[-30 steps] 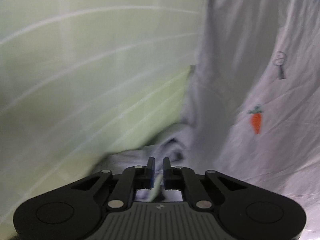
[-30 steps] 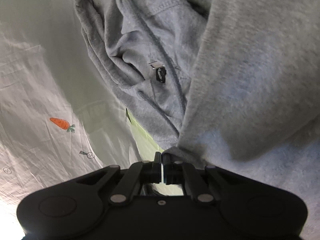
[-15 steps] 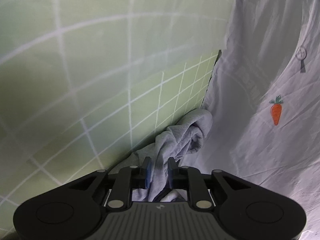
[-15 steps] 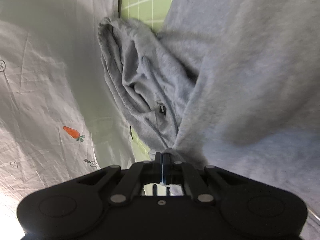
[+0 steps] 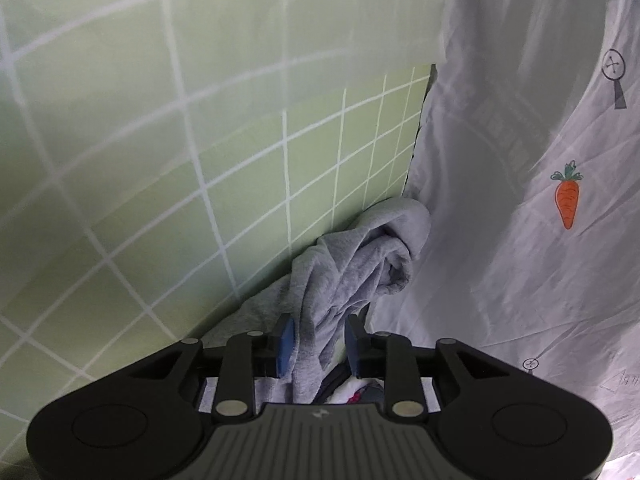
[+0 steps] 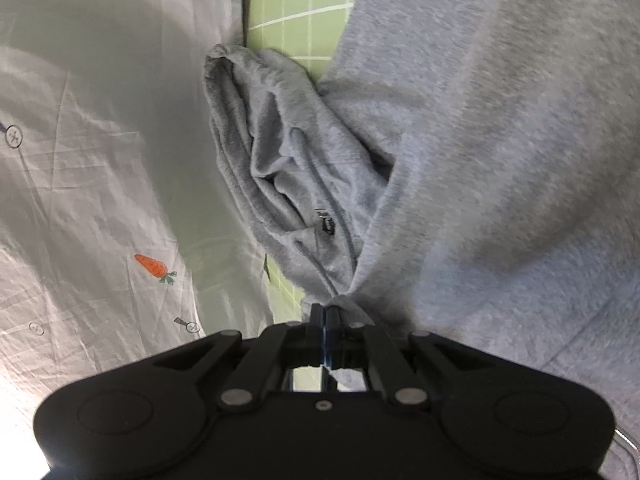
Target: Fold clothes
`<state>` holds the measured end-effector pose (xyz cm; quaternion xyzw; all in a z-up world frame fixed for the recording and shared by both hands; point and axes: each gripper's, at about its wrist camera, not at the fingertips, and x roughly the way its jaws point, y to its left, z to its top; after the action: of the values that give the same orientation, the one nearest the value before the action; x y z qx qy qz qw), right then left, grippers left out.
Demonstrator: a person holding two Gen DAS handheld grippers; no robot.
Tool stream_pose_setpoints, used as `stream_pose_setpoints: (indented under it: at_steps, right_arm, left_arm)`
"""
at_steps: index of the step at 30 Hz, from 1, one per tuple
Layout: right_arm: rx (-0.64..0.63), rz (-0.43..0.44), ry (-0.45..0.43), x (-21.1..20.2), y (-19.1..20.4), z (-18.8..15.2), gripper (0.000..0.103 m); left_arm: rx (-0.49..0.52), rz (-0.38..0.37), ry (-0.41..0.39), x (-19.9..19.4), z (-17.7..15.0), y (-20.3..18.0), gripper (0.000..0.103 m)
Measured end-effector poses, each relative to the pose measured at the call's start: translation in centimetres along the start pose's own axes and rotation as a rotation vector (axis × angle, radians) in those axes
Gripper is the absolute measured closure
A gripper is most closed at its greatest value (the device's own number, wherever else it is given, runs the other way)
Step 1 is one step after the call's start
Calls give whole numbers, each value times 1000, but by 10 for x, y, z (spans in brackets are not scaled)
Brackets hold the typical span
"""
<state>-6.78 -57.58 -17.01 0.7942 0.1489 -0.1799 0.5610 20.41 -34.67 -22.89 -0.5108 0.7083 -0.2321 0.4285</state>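
Observation:
A grey sweatshirt lies bunched along the edge of a green grid mat. My left gripper straddles a twisted strand of it; its jaws are opening, and the cloth hangs loosely between the blue pads with a gap on the right side. In the right wrist view the same grey sweatshirt fills the right half, with a rolled part and a small black label in the middle. My right gripper is shut on a pinch of the grey cloth at its tips.
A wrinkled white sheet printed with a carrot and small symbols covers the surface beside the mat. The white sheet and a strip of green mat also show in the right wrist view.
My left gripper's jaws have spread apart and the grey cloth between them has gone slack. My right gripper stays shut on the cloth and has lifted, so the rolled part hangs lower in its view.

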Motion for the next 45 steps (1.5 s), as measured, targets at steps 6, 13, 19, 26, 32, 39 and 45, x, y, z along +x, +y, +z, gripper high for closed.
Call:
stream_pose_setpoints:
  at_steps: [6,13,19,26,32,39,45]
  right_arm:
    - [-37,11,9,-8,8,-1,102]
    - [-13,33,-1,-13,9,2,102]
    - [-12,35,10,-12,10,1,102]
    - [-28,41,31,-8,14,-3,102]
    - [-26,45,46,-5,13,-5,102]
    - [-43,55,83,4,18,-10,103]
    - [-90,55,113,10,27,-11,102]
  left_arm:
    - [5,-37,18,14,3,-12,71]
    - [21,-55,9,11,3,-20,69]
    - [57,-3,39,-2,-10,-18,69]
    - [78,82,113,9,-16,-16,68]
    - [49,70,122,18,-13,-13,84]
    - [54,2,57,4,6,-33,102]
    - [113,-44,-119,-50,49,-60,103]
